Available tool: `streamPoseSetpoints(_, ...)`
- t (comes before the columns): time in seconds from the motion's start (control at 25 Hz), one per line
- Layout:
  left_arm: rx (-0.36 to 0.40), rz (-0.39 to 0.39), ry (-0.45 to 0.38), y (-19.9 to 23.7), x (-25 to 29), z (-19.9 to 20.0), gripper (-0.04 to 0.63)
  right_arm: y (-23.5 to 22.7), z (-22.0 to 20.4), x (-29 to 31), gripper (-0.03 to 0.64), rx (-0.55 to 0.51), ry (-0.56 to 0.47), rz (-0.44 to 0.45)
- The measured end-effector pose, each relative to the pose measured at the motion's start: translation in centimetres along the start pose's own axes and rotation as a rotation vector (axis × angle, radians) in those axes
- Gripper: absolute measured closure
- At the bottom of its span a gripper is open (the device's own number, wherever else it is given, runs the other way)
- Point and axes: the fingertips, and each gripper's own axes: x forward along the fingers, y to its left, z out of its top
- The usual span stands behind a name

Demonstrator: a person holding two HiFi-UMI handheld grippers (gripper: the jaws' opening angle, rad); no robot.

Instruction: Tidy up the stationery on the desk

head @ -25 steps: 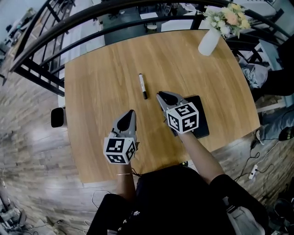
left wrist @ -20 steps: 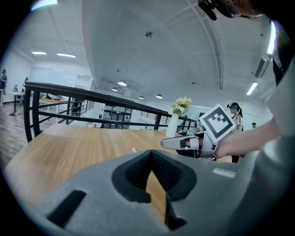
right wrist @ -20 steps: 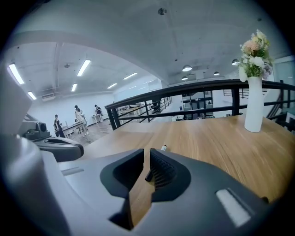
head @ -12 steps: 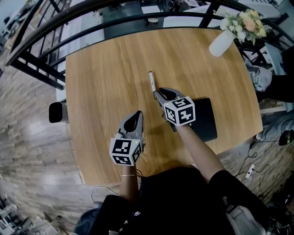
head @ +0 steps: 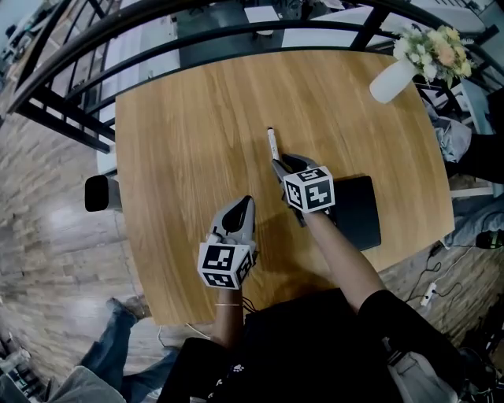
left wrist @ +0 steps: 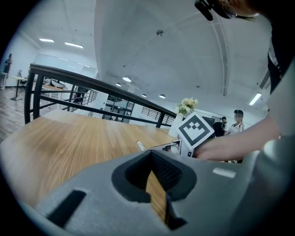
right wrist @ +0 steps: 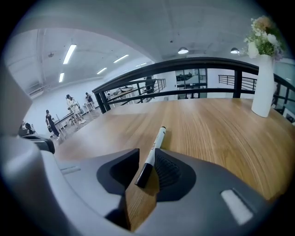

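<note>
A white marker with a black cap (head: 272, 142) lies on the wooden desk (head: 181, 142). My right gripper (head: 277, 164) is at its near end. In the right gripper view the marker (right wrist: 156, 143) runs away from me, and its black cap sits between the open jaws of that gripper (right wrist: 146, 154), still resting on the wood. My left gripper (head: 246, 201) hovers lower left of it, jaws together and empty (left wrist: 151, 156). From the left gripper view the marker (left wrist: 140, 146) shows beyond, next to the right gripper's marker cube (left wrist: 196, 131).
A black notebook (head: 358, 212) lies flat under my right forearm near the desk's right edge. A white vase of flowers (head: 394, 79) stands at the far right corner, also in the right gripper view (right wrist: 263, 92). A black railing (head: 236, 20) runs behind the desk.
My right gripper has moved forward along the desk until its jaws straddle the marker's cap. The left gripper drifted slightly forward. The marker has not moved.
</note>
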Motion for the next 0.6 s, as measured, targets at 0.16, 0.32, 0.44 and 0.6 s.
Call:
streamPoseSetpoints(0.16, -0.018, -0.003, 0.001, 0.7, 0.5, -0.5, 0.603, -0.3, -0.4, 1.0, 0.491, -0.015, 0.031, -0.018)
streamPoseSetpoints(0.32, -0.039, -0.003, -0.003, 1.2, 0.8, -0.7, 0.603, -0.4, -1.3, 2.1, 0.479, -0.032, 0.095, -0.029)
streamPoseSetpoints(0.44, -0.045, 0.007, -0.005, 1.7, 0.5, -0.8, 0.602, -0.4, -1.6, 2.6, 0.471, -0.042, 0.129, -0.047)
streamPoseSetpoints(0.6, -0.054, 0.023, -0.009, 2.4, 0.0, -0.8, 0.601, -0.7, -1.5, 2.7, 0.488, -0.058, 0.134, -0.082)
